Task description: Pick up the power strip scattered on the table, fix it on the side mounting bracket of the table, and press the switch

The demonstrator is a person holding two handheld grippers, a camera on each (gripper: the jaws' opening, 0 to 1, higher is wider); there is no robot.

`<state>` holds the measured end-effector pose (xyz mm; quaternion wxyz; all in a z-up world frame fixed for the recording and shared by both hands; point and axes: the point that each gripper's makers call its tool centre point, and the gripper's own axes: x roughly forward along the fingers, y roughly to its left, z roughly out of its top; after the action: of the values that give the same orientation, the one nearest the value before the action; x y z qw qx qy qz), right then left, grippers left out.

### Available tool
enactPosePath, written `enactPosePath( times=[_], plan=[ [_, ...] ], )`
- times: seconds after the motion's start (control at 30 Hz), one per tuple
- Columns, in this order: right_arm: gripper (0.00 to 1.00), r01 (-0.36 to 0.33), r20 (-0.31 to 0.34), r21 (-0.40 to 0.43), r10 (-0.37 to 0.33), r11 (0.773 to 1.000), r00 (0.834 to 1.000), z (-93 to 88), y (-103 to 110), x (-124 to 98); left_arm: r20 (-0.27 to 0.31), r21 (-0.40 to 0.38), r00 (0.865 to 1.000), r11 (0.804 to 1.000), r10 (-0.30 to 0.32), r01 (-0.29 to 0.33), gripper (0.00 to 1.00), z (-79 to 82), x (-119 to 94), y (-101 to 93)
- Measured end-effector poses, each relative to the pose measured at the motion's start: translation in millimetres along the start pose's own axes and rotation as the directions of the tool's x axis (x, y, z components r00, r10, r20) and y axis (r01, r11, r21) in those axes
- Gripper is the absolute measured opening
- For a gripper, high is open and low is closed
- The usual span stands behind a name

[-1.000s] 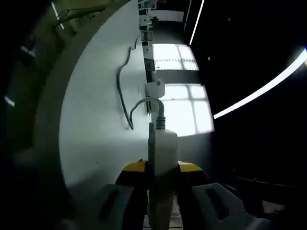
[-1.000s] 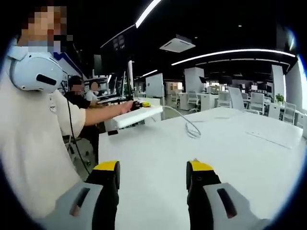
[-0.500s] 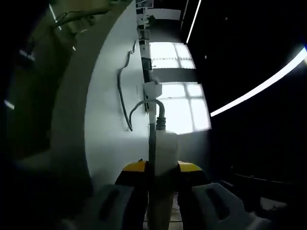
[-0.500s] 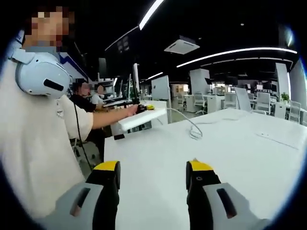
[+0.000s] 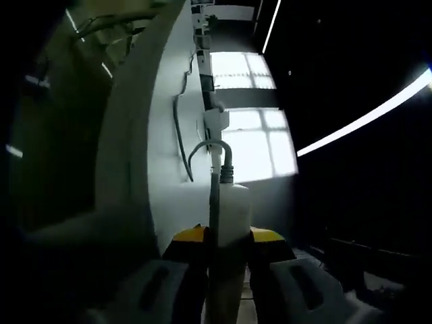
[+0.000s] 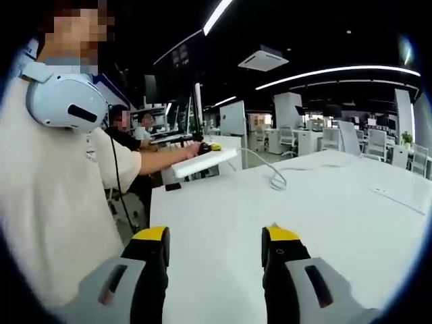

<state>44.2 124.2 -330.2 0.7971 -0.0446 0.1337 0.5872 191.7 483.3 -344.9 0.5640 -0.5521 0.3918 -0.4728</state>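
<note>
In the left gripper view, the left gripper (image 5: 226, 236) pinches a white power strip (image 5: 228, 223) between its yellow-tipped jaws, the strip standing on edge and running straight away from the camera. The view is rolled, so the white table (image 5: 165, 155) rises like a wall at left of the strip. A grey power cord (image 5: 202, 147) leaves the far end of the strip, loops up and trails along the table top into the distance. Just beyond the strip's far end sits a small white block (image 5: 217, 119) at the table's edge; what it is cannot be made out. Bright windows (image 5: 253, 138) glow behind it, and a long ceiling light (image 5: 368, 111) slants across the dark right side.

In the right gripper view, the right gripper (image 6: 214, 246) hovers low over the near part of the white table (image 6: 324, 216) with its jaws spread apart and nothing between them. At far left of the table, a person in a cream shirt (image 6: 47, 202) with white headphones (image 6: 64, 101) stretches an arm forward, the left gripper (image 6: 208, 147) holding the power strip (image 6: 204, 160) lifted above the table's left edge. Its cord (image 6: 270, 172) droops from the strip onto the table top and coils there. Seated people (image 6: 131, 131), desks and office chairs (image 6: 368, 143) fill the room beyond.
</note>
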Motion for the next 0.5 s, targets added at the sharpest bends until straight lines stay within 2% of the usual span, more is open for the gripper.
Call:
enactPosePath(
  times=[0.2,0.37,0.4,0.5],
  plan=[
    [0.50,-0.013,0.002,-0.003,0.013,1.000,1.000,2.4,3,0,-0.001,-0.030,1.000,0.999,-0.027,0.027,0.25,11.2,-13,8.3],
    [0.50,-0.026,-0.010,-0.012,0.026,1.000,1.000,3.1,6,6,-0.005,-0.025,1.000,1.000,-0.011,0.011,0.25,14.2,-17,17.1],
    [0.50,-0.029,-0.013,-0.012,0.029,1.000,1.000,3.0,6,7,-0.007,-0.029,1.000,1.000,-0.013,0.012,0.25,19.6,-23,20.8],
    [0.50,-0.032,-0.023,-0.012,0.032,0.999,0.999,2.6,8,11,-0.005,-0.039,0.999,0.998,-0.040,0.039,0.25,23.8,-28,22.2]
  ],
)
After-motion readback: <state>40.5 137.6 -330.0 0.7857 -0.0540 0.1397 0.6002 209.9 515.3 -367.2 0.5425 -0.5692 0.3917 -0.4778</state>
